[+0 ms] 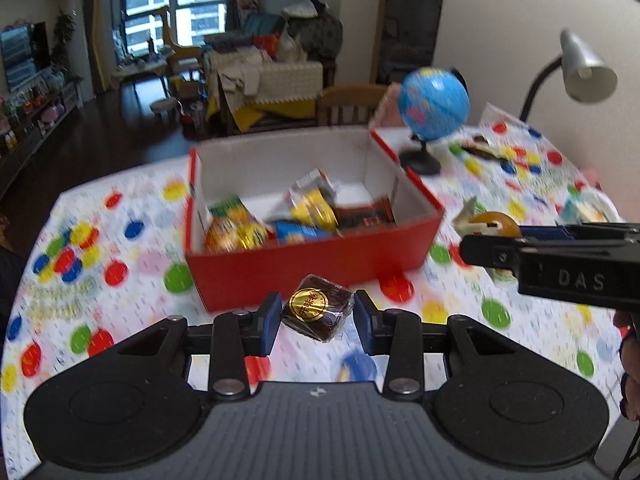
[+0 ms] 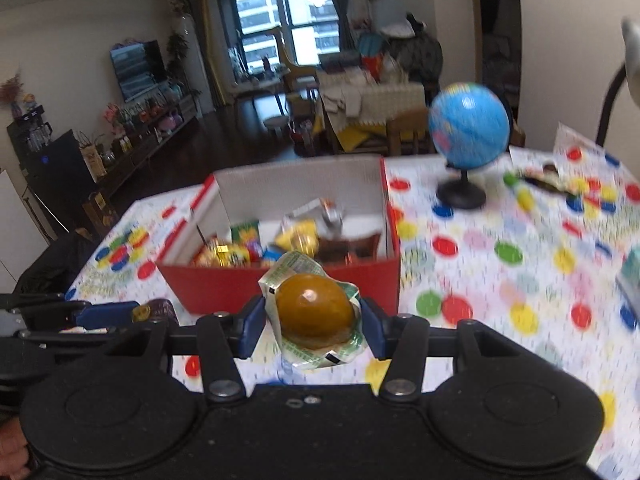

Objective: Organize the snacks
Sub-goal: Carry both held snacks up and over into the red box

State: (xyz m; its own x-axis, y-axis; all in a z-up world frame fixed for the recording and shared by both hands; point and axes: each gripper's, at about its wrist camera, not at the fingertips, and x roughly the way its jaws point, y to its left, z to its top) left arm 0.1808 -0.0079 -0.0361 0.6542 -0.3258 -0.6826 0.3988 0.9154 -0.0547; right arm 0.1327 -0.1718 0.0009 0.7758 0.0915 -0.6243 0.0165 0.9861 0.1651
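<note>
My left gripper (image 1: 316, 318) is shut on a dark brown wrapped cake with a gold round label (image 1: 318, 307), held above the table in front of the red box (image 1: 312, 268). In the right wrist view my right gripper (image 2: 314, 326) is shut on a brown egg in a clear and green wrapper (image 2: 314, 310), also lifted before the red box (image 2: 288, 284). The box holds several wrapped snacks (image 1: 308, 210). The right gripper also shows from the side (image 1: 532, 246) in the left wrist view, with the egg (image 1: 494, 222) at its tip.
A blue globe (image 1: 434, 106) on a black stand is behind the box on the right. A grey desk lamp (image 1: 586, 66) leans over the far right. More snacks (image 1: 486, 152) lie on the dotted tablecloth (image 1: 100, 276). A wooden chair (image 1: 348, 104) stands beyond the table.
</note>
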